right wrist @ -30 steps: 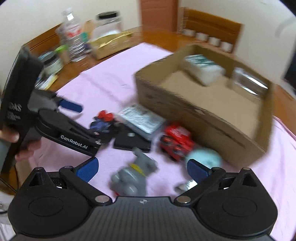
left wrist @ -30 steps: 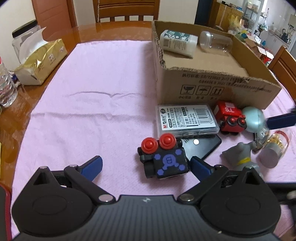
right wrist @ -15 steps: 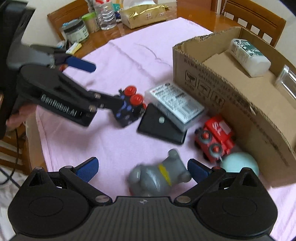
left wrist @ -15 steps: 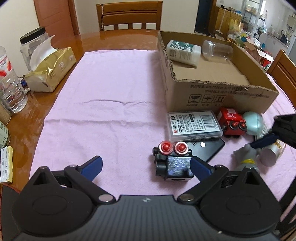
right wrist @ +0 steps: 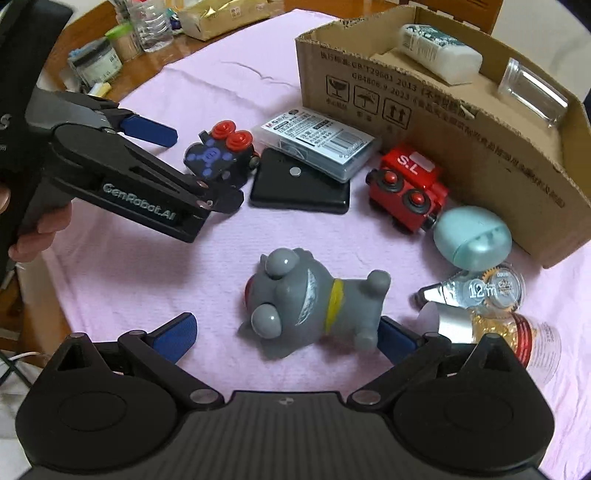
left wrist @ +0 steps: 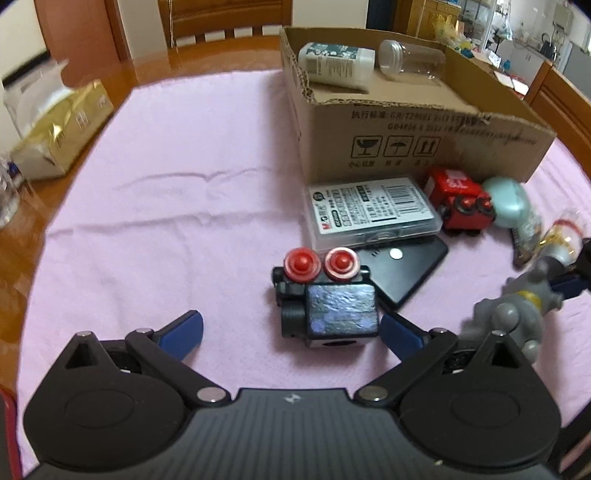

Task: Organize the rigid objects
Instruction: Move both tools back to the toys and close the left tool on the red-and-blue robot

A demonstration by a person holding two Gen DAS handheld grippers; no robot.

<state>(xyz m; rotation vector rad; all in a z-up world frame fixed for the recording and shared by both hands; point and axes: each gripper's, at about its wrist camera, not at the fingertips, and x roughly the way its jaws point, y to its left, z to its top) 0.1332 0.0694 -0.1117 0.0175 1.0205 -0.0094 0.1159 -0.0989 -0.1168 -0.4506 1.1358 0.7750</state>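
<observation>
A cardboard box (left wrist: pixel 424 136) stands on the pink cloth with a white bottle (left wrist: pixel 334 64) and a clear jar (left wrist: pixel 410 61) lying inside. In front of it lie a black toy train car with red knobs (left wrist: pixel 325 299), a clear plastic case (left wrist: pixel 373 214), a black flat device (left wrist: pixel 402 266), a red toy train car (left wrist: pixel 460 201), a pale blue egg-shaped thing (left wrist: pixel 509 201) and a grey dog figure (right wrist: pixel 314 302). My left gripper (left wrist: pixel 291 328) is open around the black car. My right gripper (right wrist: pixel 288 332) is open around the grey dog.
A gold tissue pack (left wrist: pixel 62 133) lies at the table's left edge. Jars and a water bottle (right wrist: pixel 151 26) stand beyond the cloth. A correction tape (right wrist: pixel 495 288) and a small bottle with a red band (right wrist: pixel 517 332) lie right of the dog. A wooden chair (left wrist: pixel 225 18) stands behind the table.
My right gripper has come lower and closer to the grey dog, which now lies between its fingers. My left gripper has moved slightly forward towards the black car and the box.
</observation>
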